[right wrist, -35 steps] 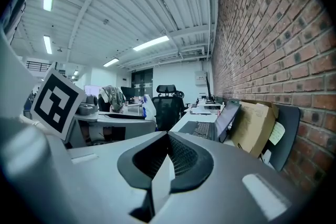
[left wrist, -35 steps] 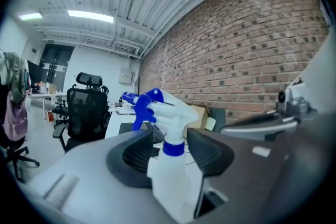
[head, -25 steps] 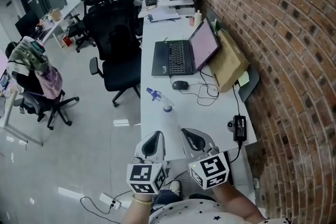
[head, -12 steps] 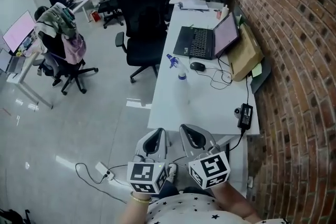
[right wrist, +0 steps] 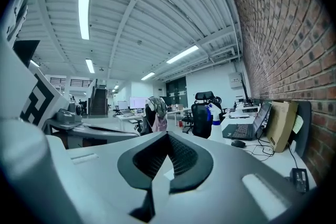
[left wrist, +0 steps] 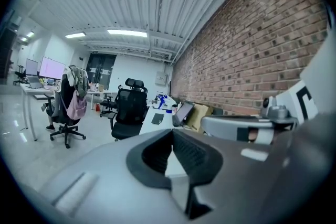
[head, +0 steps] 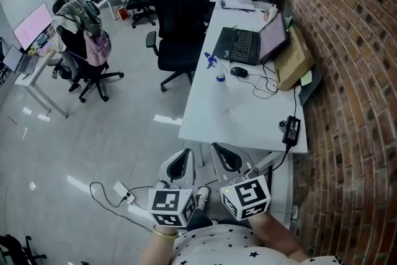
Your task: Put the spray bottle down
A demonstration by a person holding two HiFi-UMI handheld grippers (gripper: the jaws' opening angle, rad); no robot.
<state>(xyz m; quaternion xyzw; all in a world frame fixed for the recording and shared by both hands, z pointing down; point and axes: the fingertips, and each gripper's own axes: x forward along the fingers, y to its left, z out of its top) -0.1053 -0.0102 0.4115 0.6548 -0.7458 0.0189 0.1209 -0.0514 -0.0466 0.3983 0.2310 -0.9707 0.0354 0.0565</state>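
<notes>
The spray bottle (head: 219, 74), clear with a blue head, stands upright on the long white desk (head: 242, 115), just left of a mouse. It shows far off in the left gripper view (left wrist: 160, 102) and the right gripper view (right wrist: 214, 122). My left gripper (head: 184, 155) and right gripper (head: 223, 152) are side by side low in the head view, over the floor short of the desk's near end. Both point toward the desk. Each has its jaws closed together with nothing between them, as the left gripper view (left wrist: 172, 136) and the right gripper view (right wrist: 168, 139) show.
An open laptop (head: 243, 46), a mouse (head: 239, 72), a cardboard box (head: 293, 59) and a power adapter (head: 290, 129) lie on the desk along the brick wall (head: 347, 71). A black office chair (head: 180, 15) stands left of the desk. A power strip (head: 124, 197) lies on the floor.
The desk with the bottle has drawn farther away in the head view. Both grippers have come off its near end and are now over the floor, still shut and side by side.
</notes>
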